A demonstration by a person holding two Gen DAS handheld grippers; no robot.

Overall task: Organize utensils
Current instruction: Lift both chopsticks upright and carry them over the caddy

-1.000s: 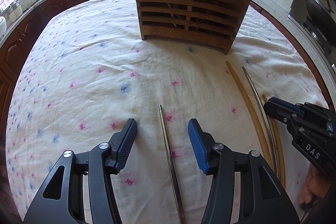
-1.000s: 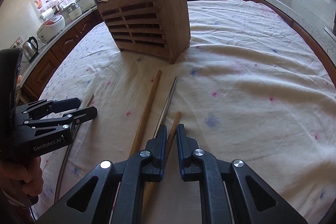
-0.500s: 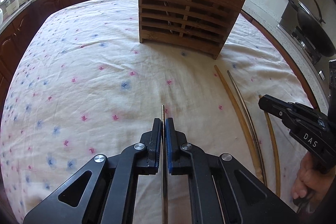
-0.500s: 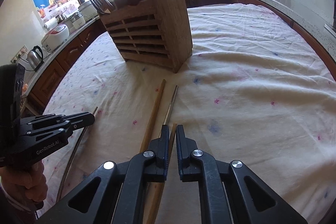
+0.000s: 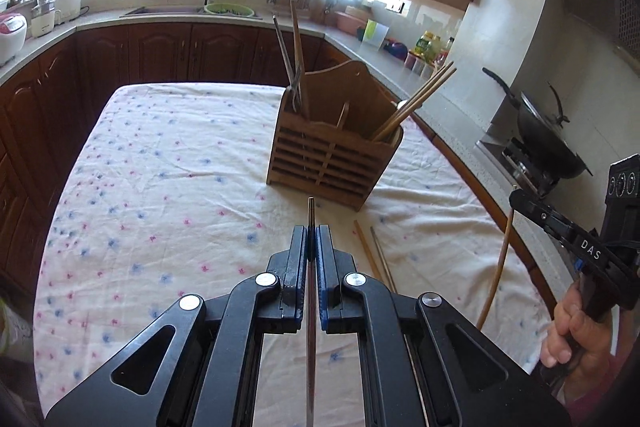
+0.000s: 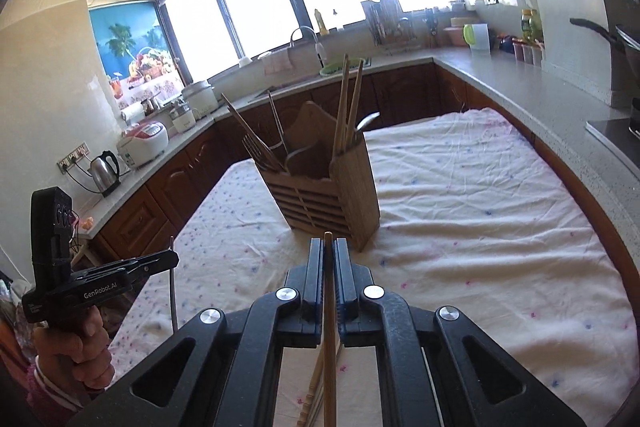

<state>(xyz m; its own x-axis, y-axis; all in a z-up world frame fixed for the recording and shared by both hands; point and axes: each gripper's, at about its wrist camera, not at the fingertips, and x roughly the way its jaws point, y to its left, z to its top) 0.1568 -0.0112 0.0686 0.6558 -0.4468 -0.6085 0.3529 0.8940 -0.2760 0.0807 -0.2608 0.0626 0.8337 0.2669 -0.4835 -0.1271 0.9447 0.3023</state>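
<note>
Gripping a metal chopstick (image 5: pixel 311 267), the left gripper (image 5: pixel 311 243) is clamped tight; the right gripper (image 6: pixel 329 259) pinches a wooden chopstick (image 6: pixel 329 327). Two more (image 5: pixel 376 259) lie on the cloth (image 5: pixel 160 187). Beyond, the holder (image 5: pixel 332 155) already keeps several, so sorting looks partway done.

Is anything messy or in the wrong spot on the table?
Yes. Two loose chopsticks lie flat on the tablecloth, not standing in the wooden holder. Nothing looks spilled or broken.
</note>
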